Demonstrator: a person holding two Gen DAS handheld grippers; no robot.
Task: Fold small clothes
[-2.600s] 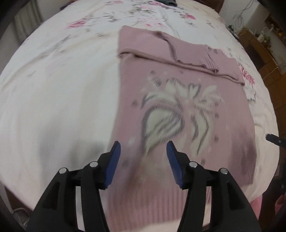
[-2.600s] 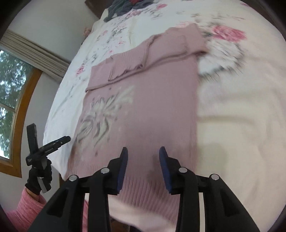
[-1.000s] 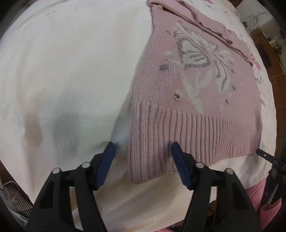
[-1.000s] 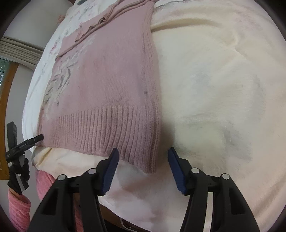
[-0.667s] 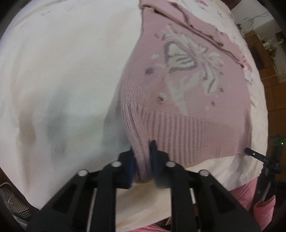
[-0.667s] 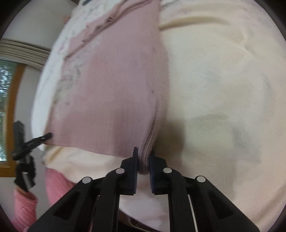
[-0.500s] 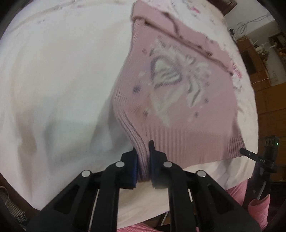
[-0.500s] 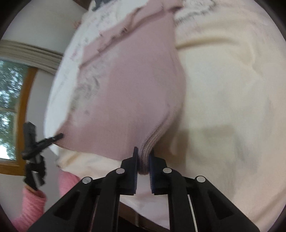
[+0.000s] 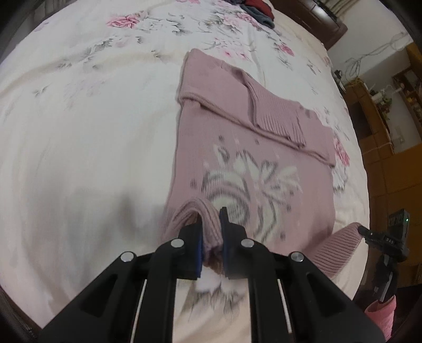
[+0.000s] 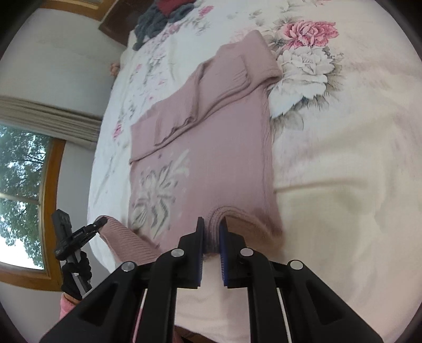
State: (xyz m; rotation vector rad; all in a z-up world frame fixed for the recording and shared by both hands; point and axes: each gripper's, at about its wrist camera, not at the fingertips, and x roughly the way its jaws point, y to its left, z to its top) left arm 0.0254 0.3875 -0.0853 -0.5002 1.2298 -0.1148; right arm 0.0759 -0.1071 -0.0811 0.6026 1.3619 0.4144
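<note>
The step in hand looks like the bottom-to-top fold of the pink sweater [image 9: 253, 163]: both lower corners of the ribbed hem are lifted off the bed [image 9: 79, 132] and drawn over the body of the garment, toward the sleeves already folded across its upper part.

In the left wrist view, the left claw [image 9: 211, 237] sits at the lower middle of the frame, its jaws nearly together and pinching a rolled bunch of the hem. The sweater lies flat in the middle of the frame, its white flower motif just above the jaws. At the lower right, the other hem corner rises in a ribbed loop to the right claw [image 9: 365, 230].

In the right wrist view, the right claw [image 10: 211, 237] is likewise narrow, gripping a fold of the hem at the lower middle. The sweater stretches from there to the upper middle of the frame, on the floral bed sheet. At the lower left, a gloved hand [image 10: 76, 274] holds the left claw tool, its tip clamped on the ribbed corner.

The next move, as I judge it, calls for carrying both corners evenly up to the shoulder line, keeping the hem taut between them so it does not sag, then lowering and opening both claws together. A pile of dark clothes [image 10: 158, 15] lies at the far edge of the bed, well apart.
</note>
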